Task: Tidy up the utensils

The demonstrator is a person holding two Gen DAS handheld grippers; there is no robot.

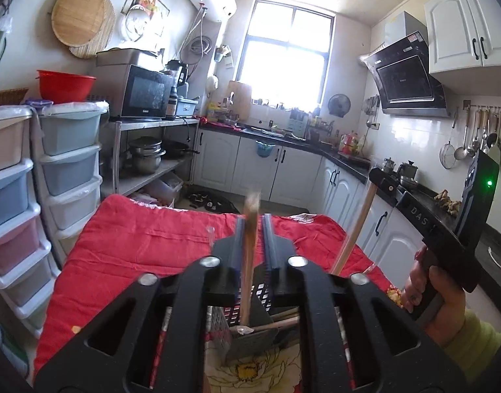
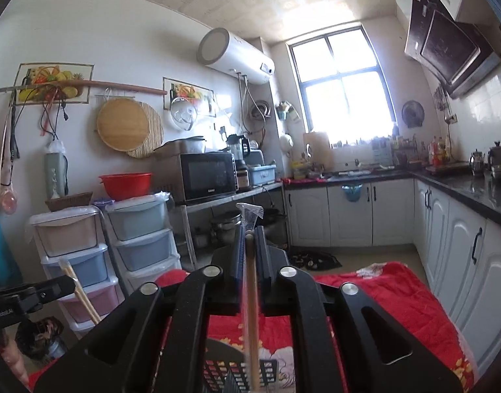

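Observation:
A dark perforated utensil holder (image 1: 250, 330) (image 2: 217, 371) stands on a table covered by a red quilt (image 1: 135, 245) (image 2: 391, 298), just below both grippers. My left gripper (image 1: 254, 221) is open around a brown, blurred wooden stick (image 1: 248, 262) whose lower end is down in the holder among other wooden utensils. My right gripper (image 2: 250, 234) is open around a pale wooden stick (image 2: 252, 294) with a clear wrapper at its top; this stick also reaches into the holder. In the left wrist view a hand (image 1: 428, 290) holds the right gripper at the right edge.
Stacked plastic drawers (image 1: 67, 163) (image 2: 139, 239) stand left of the table. Behind them is a metal shelf with a microwave (image 1: 145, 95) and pots. White cabinets and a dark counter (image 2: 463, 193) run along the back and right, with a stove (image 1: 423, 203).

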